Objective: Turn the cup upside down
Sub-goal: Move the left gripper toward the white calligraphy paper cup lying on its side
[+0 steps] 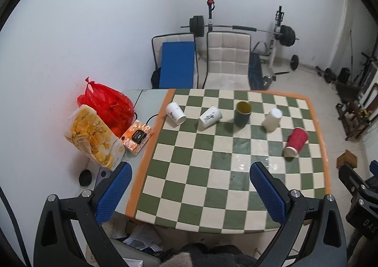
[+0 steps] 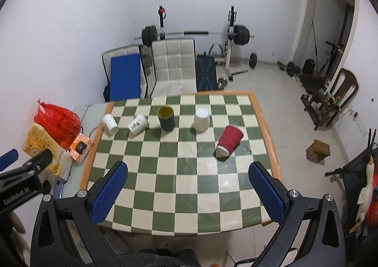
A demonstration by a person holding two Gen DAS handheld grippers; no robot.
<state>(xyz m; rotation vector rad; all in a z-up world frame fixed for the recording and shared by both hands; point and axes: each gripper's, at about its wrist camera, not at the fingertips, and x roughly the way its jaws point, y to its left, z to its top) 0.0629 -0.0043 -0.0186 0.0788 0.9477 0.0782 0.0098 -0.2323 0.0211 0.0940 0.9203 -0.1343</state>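
Observation:
Several cups stand in a row on the far part of the checkered table [image 1: 212, 172] [image 2: 179, 184]. A dark green cup [image 1: 242, 113] [image 2: 166, 118] stands upright, mouth up. A plain white cup [image 1: 272, 119] [image 2: 201, 119] is upside down. A red ribbed cup [image 1: 295, 141] [image 2: 229, 140] lies tilted, mouth toward me. Two white printed cups [image 1: 175, 114] [image 1: 210, 116] [image 2: 110, 123] [image 2: 138, 124] lie on their sides at the left. My left gripper [image 1: 190, 184] and right gripper [image 2: 187, 184] are both open and empty, above the near half of the table.
A chip box [image 1: 94, 137], a red bag [image 1: 107, 106] and an orange packet [image 1: 137, 136] sit on a side surface left of the table. A white chair [image 2: 174, 66], a blue pad [image 2: 125, 77] and a barbell rack stand behind. A wooden box [image 2: 317, 150] lies on the floor at right.

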